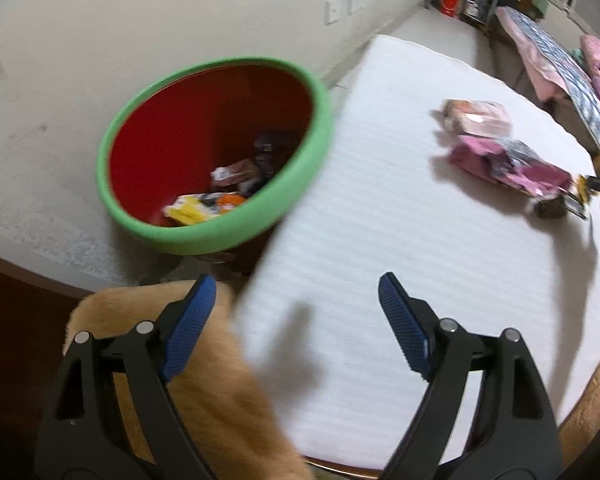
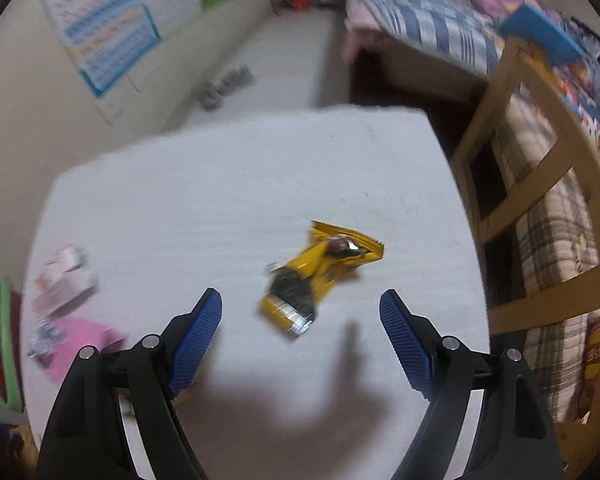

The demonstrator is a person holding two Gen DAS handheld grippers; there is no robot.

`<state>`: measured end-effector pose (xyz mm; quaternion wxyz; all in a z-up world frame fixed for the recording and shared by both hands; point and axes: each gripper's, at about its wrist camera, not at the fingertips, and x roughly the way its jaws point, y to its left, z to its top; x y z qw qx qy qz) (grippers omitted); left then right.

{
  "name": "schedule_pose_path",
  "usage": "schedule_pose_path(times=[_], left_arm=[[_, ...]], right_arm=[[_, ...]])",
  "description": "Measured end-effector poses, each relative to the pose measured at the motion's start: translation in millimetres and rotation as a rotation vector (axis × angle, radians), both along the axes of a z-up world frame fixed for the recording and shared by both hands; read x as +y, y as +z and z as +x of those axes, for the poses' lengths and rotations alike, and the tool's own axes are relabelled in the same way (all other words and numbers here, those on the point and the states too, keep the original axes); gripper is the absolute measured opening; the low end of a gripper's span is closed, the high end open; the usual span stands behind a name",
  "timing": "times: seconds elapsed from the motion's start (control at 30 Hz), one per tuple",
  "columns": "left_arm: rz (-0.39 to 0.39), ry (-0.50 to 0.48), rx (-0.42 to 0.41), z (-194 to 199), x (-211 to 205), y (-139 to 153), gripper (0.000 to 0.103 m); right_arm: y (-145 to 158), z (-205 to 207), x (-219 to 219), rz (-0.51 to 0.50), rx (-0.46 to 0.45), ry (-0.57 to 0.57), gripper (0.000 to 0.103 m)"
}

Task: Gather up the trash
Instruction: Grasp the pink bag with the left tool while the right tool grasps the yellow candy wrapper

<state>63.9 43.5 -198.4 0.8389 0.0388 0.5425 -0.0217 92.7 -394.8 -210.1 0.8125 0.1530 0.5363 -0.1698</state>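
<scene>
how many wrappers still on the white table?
3: yellow wrapper ahead of the right hand-held gripper; pale pink packet and magenta packet together at the left, nearer the bin.

Probably a home bedroom: quilted bed (image 2: 428, 28), wall posters (image 2: 103, 36).

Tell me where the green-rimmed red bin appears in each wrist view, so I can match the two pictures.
Left wrist: the bin fills the upper left, beside the white table.
Right wrist: only a sliver of it shows at the far left edge.
Shared landmark: the pink packet on the table.
</scene>
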Motion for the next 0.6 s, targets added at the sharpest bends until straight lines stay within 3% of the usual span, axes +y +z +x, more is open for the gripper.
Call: schedule_pose_path(times=[0.1,0.13,0.2,0.37,0.6], left_arm=[[0.005,-0.049,-0.011,-4.2,-19.7,4.6,0.081],[0.01,-0.061,-0.014,-4.2,-25.7,5.5,0.083],[0.0,-0.077,-0.009,-0.3,-37.2,5.7,0.083],[-0.078,-0.094,0.025,17.4,-70.6,3.9,0.083],[-0.126,-0.095,0.047,47.0,-117.4,1.0,0.086]], right_arm=[[-16.5,3.8,-7.9,0.015,0.036,-0.008,0.049],[-13.1,3.0,-5.3,0.033,0.006,0.014,0.024],[-8.8,0.8,4.6,0.08,-0.012,0.063,0.024],[3.6,-13.1,56.0,0.051,-0.049,0.273,0.024],[6.8,-85.9,124.4,0.219,-0.095,0.439,0.024]])
